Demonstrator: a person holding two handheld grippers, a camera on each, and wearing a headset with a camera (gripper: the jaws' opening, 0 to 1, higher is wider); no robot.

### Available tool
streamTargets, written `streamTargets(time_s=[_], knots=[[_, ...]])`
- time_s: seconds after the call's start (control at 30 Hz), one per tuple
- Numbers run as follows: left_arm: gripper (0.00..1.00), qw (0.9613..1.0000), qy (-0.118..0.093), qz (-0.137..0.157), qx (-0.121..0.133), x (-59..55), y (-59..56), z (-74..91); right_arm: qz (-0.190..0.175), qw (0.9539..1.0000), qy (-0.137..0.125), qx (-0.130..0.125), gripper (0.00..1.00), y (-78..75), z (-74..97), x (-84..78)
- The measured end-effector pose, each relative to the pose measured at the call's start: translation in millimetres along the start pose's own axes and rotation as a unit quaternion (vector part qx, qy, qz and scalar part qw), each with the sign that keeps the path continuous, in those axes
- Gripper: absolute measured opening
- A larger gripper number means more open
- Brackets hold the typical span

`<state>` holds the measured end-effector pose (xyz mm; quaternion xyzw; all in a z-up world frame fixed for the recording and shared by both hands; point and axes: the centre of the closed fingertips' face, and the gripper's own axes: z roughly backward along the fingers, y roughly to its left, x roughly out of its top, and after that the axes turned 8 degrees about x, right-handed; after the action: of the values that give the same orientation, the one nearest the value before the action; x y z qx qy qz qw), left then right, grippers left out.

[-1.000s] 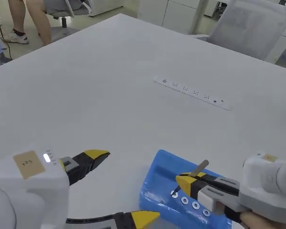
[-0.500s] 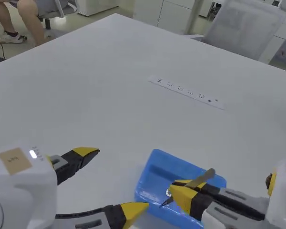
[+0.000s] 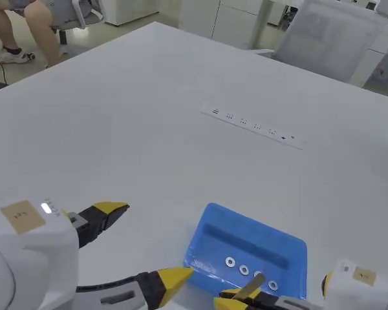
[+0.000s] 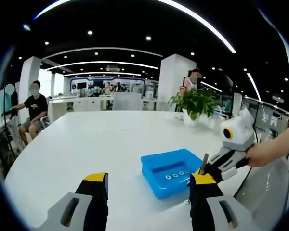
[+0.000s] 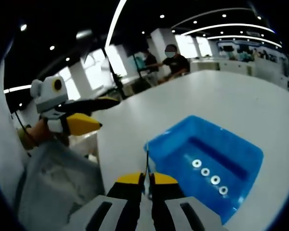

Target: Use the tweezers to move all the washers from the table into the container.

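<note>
Blue container [image 3: 275, 244] — silver washers [image 3: 229, 261]

No legible text or numbers

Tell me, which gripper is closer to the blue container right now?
Right. The right gripper, shut on the tweezers, sits at the blue container's near edge; the open left gripper is off its left side, slightly farther away.

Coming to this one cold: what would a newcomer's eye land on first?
The bright blue container on the white table, near the person, with four washers in a row inside it. Next, the right gripper, shut on thin tweezers that point toward the container's edge, and the left gripper with its yellow-tipped jaws wide open beside the container.
</note>
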<state>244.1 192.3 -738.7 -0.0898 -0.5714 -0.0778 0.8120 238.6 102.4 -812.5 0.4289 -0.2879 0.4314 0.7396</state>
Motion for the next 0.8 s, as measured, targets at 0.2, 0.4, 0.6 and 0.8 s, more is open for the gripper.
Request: streamTargets(time_s=[0.2, 0.4, 0.6, 0.8], knots=[[0.69, 1.0, -0.001, 0.003, -0.002, 0.2, -0.5, 0.1, 0.021, 0.9997, 0.015, -0.004, 0.04, -0.3, -2.1, -4.7], [0.69, 1.0, 0.001, 0.003, -0.005, -1.0, -0.4, -0.1, 0.037, 0.9992, 0.015, 0.003, 0.04, 4.9, -4.4, -6.1], [0.69, 1.0, 0.001, 0.001, -0.007, -1.2, -0.6, -0.2, 0.152, 0.9868, 0.057, 0.007, 0.04, 15.5, -4.5, -11.2], [0.68, 1.0, 0.002, 0.0, -0.008, -1.8, -1.4, -0.3, 0.215, 0.9734, 0.079, 0.008, 0.04, 25.8, -9.1, -14.7]])
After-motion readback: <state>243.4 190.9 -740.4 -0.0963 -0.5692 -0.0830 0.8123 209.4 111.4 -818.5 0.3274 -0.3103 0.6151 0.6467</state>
